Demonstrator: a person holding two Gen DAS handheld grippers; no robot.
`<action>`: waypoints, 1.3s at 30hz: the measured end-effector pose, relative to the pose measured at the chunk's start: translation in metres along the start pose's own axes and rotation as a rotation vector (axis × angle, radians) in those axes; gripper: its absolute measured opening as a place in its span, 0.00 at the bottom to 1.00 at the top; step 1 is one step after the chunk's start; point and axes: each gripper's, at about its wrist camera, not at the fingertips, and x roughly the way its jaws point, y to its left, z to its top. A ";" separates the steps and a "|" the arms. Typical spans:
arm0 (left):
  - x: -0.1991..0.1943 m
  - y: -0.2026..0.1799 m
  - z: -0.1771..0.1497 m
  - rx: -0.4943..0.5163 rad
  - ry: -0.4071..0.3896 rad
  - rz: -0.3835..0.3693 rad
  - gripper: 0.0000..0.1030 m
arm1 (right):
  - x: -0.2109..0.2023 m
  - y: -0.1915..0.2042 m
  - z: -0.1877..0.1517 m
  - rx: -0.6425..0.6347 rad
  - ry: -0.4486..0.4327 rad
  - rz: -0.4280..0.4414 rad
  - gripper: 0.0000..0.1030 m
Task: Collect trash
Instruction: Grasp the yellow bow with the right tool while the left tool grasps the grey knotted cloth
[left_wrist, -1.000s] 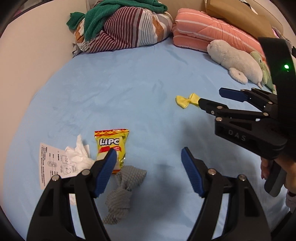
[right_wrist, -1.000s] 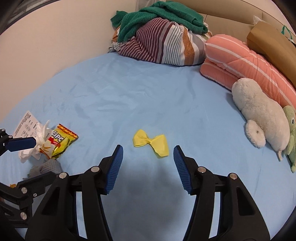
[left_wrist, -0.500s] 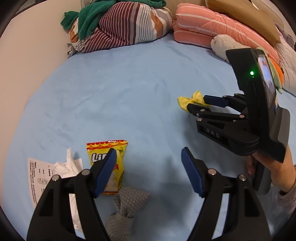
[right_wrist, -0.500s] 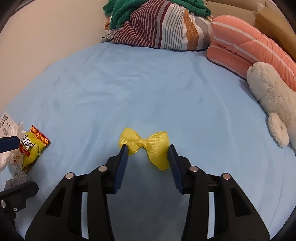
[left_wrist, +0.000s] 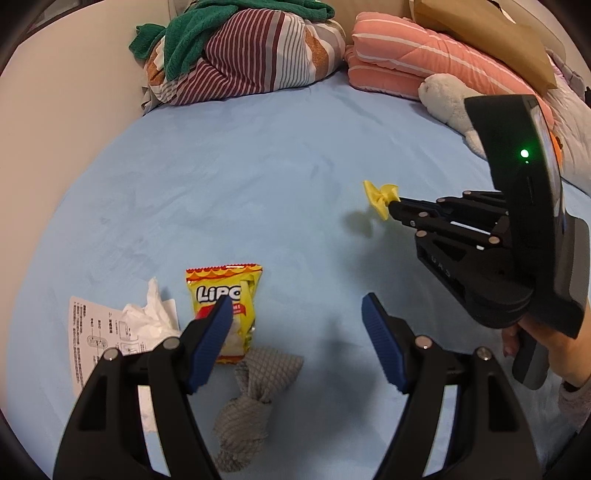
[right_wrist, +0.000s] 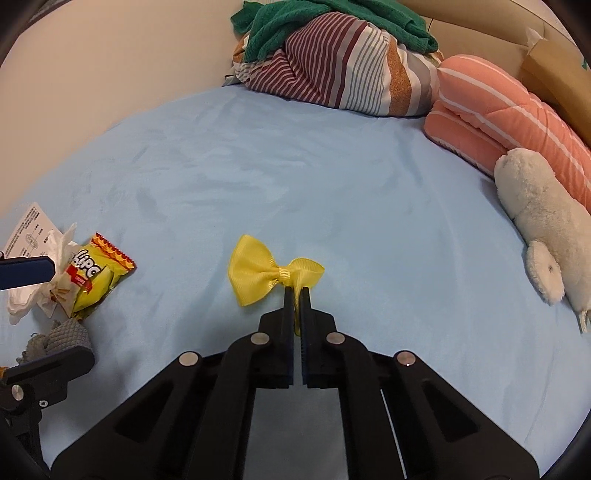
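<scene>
Bed items, left to right: printed leaflet, crumpled tissue, Lipo snack packet (light, crinkly; pinch an edge) under left gripper, fingers wide, empty; yellow ribbon bow, soft, right gripper clamped on one loop.

Right tool: jaws closed flat together, a yellow bow pinched at the tips; angled downward, gripped from behind by a hand.
Left tool: jaws spread wide, nothing held between them; angled downward above the bed.
</scene>
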 end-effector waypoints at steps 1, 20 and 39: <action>-0.003 0.000 -0.002 -0.001 -0.002 0.004 0.70 | -0.005 0.003 -0.001 -0.002 -0.002 0.005 0.02; -0.010 0.002 -0.058 -0.009 0.087 0.043 0.70 | -0.060 0.047 -0.009 -0.012 -0.023 0.095 0.02; 0.007 0.022 -0.049 -0.047 0.074 0.044 0.23 | -0.049 0.045 -0.014 0.001 -0.005 0.118 0.02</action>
